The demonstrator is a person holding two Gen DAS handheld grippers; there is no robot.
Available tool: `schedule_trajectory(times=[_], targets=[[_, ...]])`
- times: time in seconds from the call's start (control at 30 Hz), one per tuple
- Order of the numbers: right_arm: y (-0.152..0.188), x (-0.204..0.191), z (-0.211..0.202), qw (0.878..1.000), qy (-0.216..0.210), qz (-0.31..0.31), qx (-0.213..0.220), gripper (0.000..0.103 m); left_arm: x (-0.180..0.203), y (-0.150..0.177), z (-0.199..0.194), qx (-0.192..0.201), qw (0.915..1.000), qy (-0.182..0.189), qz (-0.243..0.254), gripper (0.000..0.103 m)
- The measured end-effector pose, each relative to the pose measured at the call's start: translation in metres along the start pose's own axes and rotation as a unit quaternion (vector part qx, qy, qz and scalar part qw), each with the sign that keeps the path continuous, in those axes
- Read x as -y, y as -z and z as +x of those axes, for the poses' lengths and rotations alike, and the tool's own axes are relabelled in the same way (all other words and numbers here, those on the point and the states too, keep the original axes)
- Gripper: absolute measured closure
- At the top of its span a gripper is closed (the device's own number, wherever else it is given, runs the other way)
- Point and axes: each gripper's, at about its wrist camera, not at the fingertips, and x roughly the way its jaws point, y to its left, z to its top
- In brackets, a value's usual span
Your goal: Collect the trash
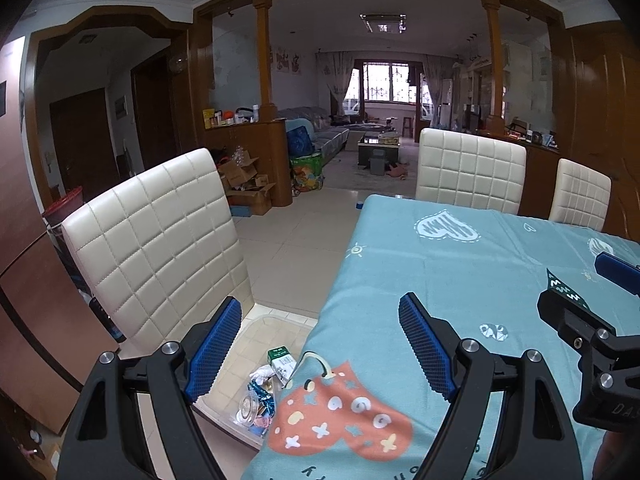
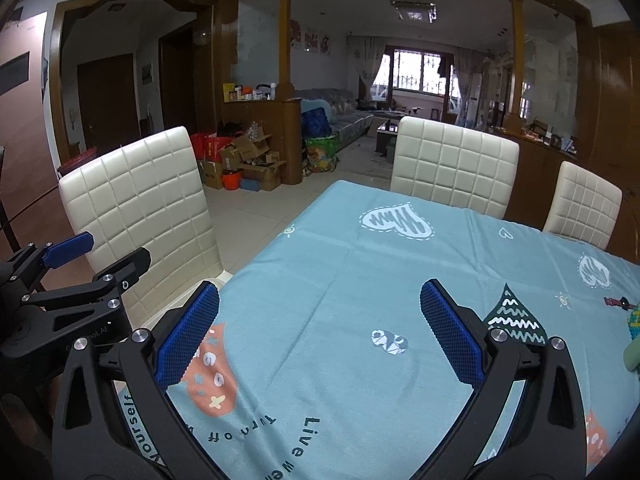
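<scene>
A clear plastic bin [image 1: 280,320] sits on the seat of the near white chair [image 1: 160,240], beside the table's left edge. In it lie a green and white carton [image 1: 282,360], crumpled white paper [image 1: 262,374], a clear plastic lid [image 1: 250,406] and blue wrappers. My left gripper [image 1: 320,344] is open and empty, above the table edge and the bin. My right gripper [image 2: 320,332] is open and empty over the blue tablecloth [image 2: 360,280]. Each gripper shows at the edge of the other's view, the right one [image 1: 592,320] and the left one [image 2: 80,272].
The table carries a blue patterned cloth [image 1: 460,280]. Two more white chairs [image 2: 452,168] [image 2: 584,204] stand at its far side. A green object [image 2: 632,352] lies at the table's right edge. Cardboard boxes [image 2: 248,164] are stacked by a wooden partition beyond the tiled floor.
</scene>
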Motion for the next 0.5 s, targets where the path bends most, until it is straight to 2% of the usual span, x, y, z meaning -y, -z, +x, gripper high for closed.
schedule_trajectory(times=[0.5], targets=[[0.002, 0.03, 0.0, 0.999, 0.008, 0.041, -0.003, 0.004, 0.03, -0.004, -0.005, 0.011, 0.9996, 0.011, 0.024, 0.024]])
